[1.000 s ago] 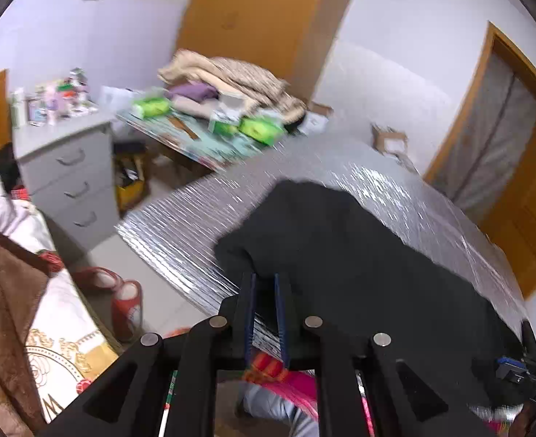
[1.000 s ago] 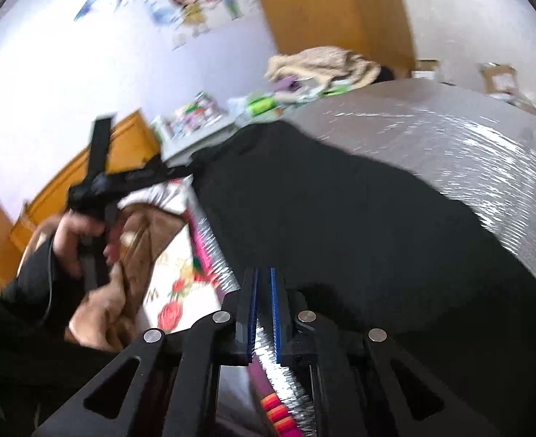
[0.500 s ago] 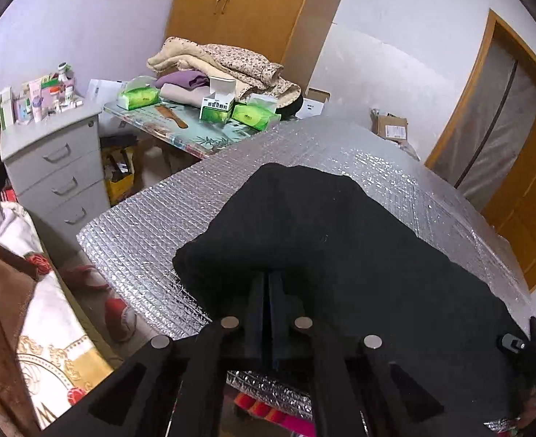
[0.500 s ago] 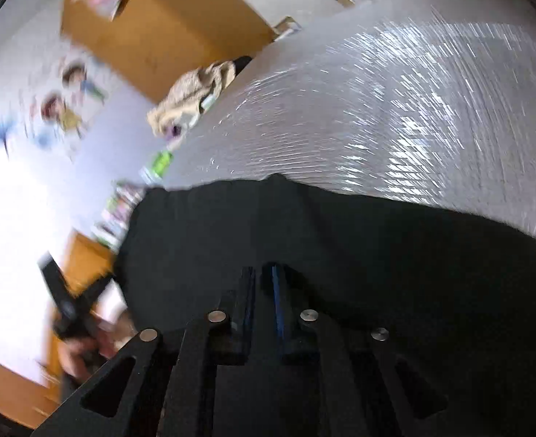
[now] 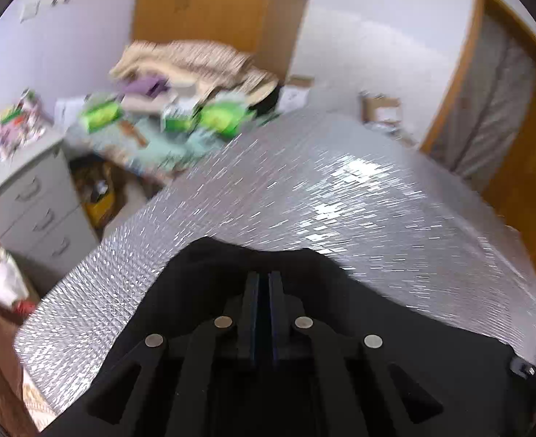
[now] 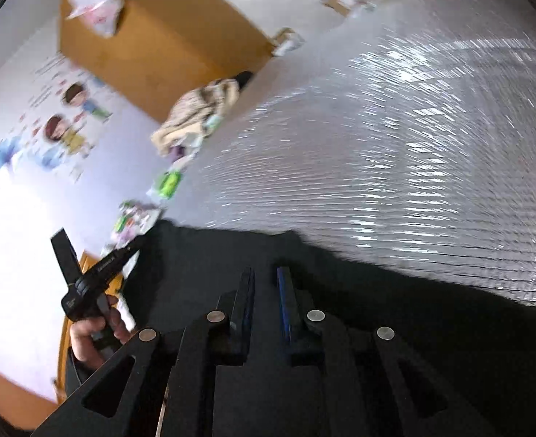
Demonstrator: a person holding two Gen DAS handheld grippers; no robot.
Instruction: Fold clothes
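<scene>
Black garment (image 5: 340, 327) lies spread on the near part of the silver quilted mat (image 5: 322, 189), its far edge running across the mat in both wrist views. The rest of the mat beyond it is bare and shiny.

I see my left gripper (image 5: 264, 280) low over the garment with the two fingers drawn together, only a thin dark slit between the blue pads. Black cloth sits all around the tips; against black fingers and with this motion blur I cannot tell if a fold is pinched in that slit, though it looks likely. In the right wrist view the left gripper shows at the garment's left corner, tip at the cloth edge, a hand (image 6: 93, 331) wrapped round its handle.

My right gripper (image 6: 266, 276) sits over the garment's near portion. Its jaws are opening: a clear gap between the fingers, dark cloth visible through the gap, pads not pressing on anything I can make out.

Background, left wrist view, all blurred: grey drawer unit (image 5: 31, 196) at left with small clutter on top, a side table carrying green packets (image 5: 224, 116) and a heap of beige and purple textiles (image 5: 191, 65), a wooden wardrobe (image 5: 209, 3) behind it, a wooden door frame (image 5: 449, 83) at right. Cartoon wall stickers (image 6: 67, 116) show in the right wrist view.
</scene>
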